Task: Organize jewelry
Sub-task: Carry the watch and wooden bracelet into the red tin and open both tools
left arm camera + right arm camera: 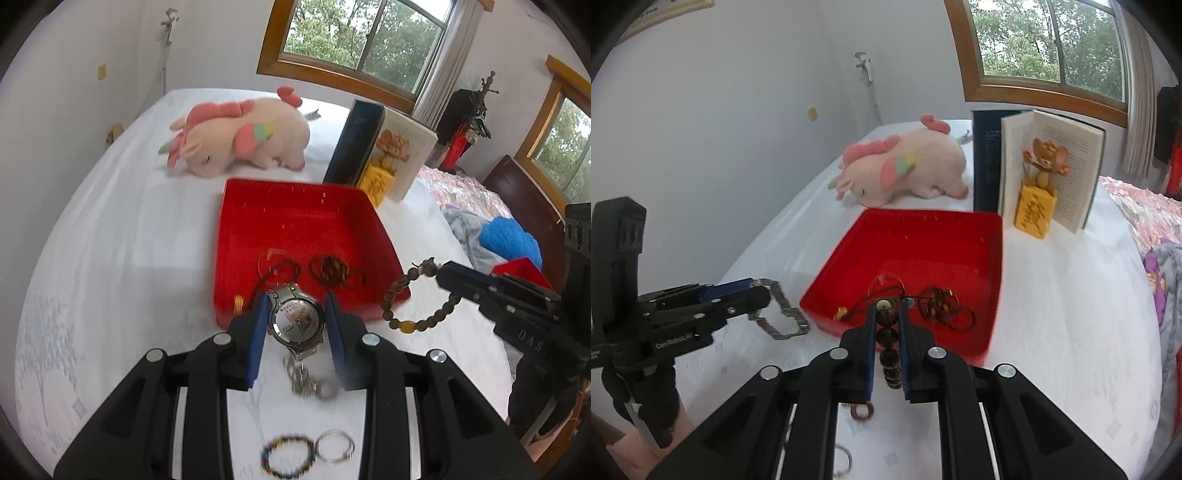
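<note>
My left gripper (295,306) is shut on a silver wristwatch (295,319), held above the bed just before the near edge of the red tray (295,210); its metal band (779,314) hangs down. My right gripper (886,314) is shut on a brown wooden bead bracelet (888,339), held over the tray's near rim (905,221); the bracelet (413,295) hangs from the right gripper in the left wrist view. Inside the tray lie dark cord bracelets (284,267) and a brown beaded piece (332,271). A multicoloured bead bracelet (288,456) and a silver ring bangle (335,445) lie on the sheet below.
A pink plush toy (240,138) lies behind the tray on the white bed (110,240). An open book with a mouse figure (1049,170) stands at the tray's far right. Clothes and a blue item (509,240) lie to the right. A small ring (862,411) lies under my right gripper.
</note>
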`<state>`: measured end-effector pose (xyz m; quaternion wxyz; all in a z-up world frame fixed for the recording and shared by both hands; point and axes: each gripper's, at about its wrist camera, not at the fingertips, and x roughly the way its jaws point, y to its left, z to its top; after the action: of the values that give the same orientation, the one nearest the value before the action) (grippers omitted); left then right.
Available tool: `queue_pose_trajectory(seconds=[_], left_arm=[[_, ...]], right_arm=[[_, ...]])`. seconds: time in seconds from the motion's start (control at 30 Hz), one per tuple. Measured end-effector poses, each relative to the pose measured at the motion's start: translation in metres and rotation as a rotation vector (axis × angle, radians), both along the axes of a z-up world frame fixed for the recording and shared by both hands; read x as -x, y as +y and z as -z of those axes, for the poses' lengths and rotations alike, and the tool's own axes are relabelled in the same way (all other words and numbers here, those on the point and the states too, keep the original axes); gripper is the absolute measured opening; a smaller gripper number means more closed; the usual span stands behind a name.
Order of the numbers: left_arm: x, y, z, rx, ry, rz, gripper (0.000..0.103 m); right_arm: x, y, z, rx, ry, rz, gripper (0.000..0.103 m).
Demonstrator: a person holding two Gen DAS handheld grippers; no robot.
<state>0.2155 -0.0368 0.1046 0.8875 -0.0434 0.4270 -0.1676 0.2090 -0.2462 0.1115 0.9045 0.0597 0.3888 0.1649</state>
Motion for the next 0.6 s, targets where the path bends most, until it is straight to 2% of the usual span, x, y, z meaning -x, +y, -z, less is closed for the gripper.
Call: queue_pose_trajectory(seconds=[0.2, 0.47, 0.6], left_arm=[[-0.049, -0.015, 0.009, -0.017, 0.016, -0.007, 0.030], [-0.109, -0.026, 0.051, 0.002, 0.063, -0.016, 0.030], [-0.134, -0.034, 0.068, -0.025, 0.095, -0.017, 0.030]], right_arm=[[-0.047, 0.011, 0.011, 0.024, 0.011, 0.027, 0.011], [-0.110, 0.016, 0.052, 0.026, 0.058, 0.058, 0.011], [-0.134, 0.019, 0.068, 0.029, 0.086, 0.049, 0.011]])
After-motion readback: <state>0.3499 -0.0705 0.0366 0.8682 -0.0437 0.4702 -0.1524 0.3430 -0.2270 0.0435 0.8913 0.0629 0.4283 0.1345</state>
